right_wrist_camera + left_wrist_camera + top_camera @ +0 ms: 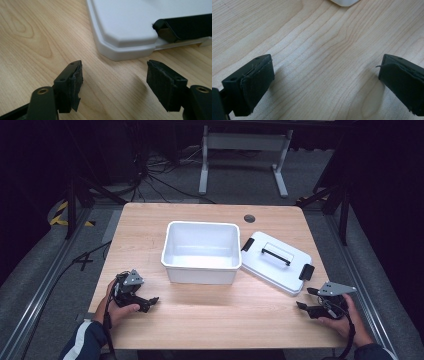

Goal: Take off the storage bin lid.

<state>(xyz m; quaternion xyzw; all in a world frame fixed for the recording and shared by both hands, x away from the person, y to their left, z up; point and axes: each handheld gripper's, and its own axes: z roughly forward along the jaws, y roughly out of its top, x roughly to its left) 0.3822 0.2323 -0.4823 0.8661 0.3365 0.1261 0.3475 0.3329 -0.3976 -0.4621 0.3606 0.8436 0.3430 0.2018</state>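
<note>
Lid near corner sits just ahead of spread, empty right gripper: push forward, pinch corner squarely, lift level.

Bin sits mid-counter, toward the back. Lid lies flat on the counter just right of the bin, touching or nearly so. Left gripper near the front left edge, well apart from the bin. Right gripper front right, just before the lid's near corner.

Beyond the wooden table, grey carpet floor, tangled cables, a white desk frame, darkness around.
</note>
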